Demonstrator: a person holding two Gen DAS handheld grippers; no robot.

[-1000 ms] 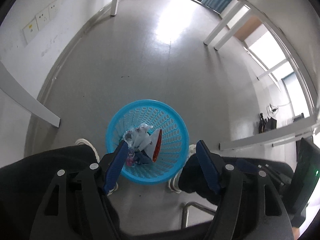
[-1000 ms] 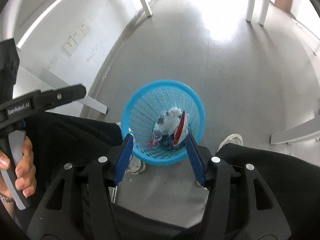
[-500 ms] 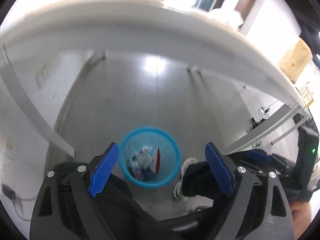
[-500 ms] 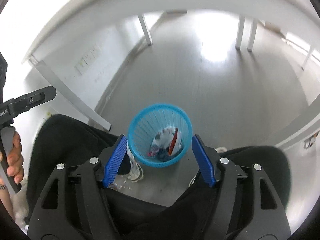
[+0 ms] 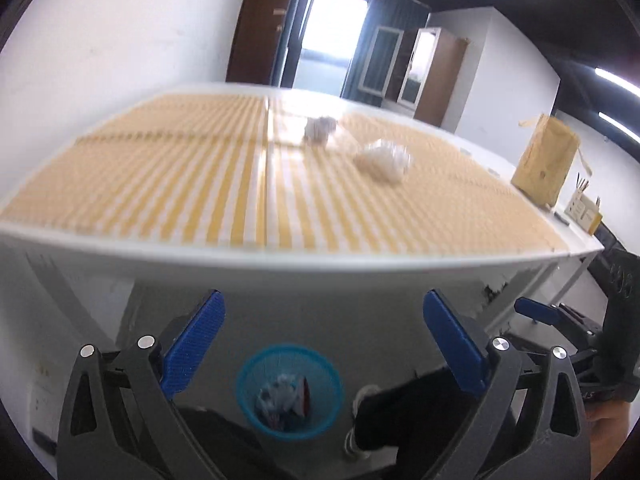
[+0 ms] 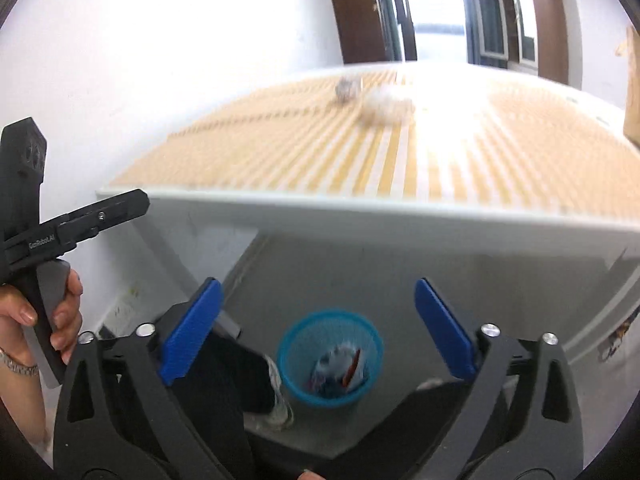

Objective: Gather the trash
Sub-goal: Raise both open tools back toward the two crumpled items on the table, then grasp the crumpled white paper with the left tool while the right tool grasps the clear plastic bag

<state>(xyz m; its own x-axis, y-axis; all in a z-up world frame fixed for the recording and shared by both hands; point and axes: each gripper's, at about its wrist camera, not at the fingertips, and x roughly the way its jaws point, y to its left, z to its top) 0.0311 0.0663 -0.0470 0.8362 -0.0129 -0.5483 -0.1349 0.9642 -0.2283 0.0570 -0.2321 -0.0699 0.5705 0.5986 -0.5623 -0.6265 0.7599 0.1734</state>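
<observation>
Both cameras have swung up from looking down into the bin, and now they look over the table top, so the next pieces of trash come into sight.

From the left wrist, the left gripper has its blue fingers spread wide with nothing between them. Two crumpled white paper balls sit close together on the yellow striped table, far from the near edge (they look blurry). Down on the floor, the blue basket already has some trash in it.

From the right wrist, the right gripper is also spread wide and empty. The paper balls look like pale smudges near the far side. The basket sits low between the fingers. At the left, a hand holds the other tool's handle. I think reaching for a ball comes next.
</observation>
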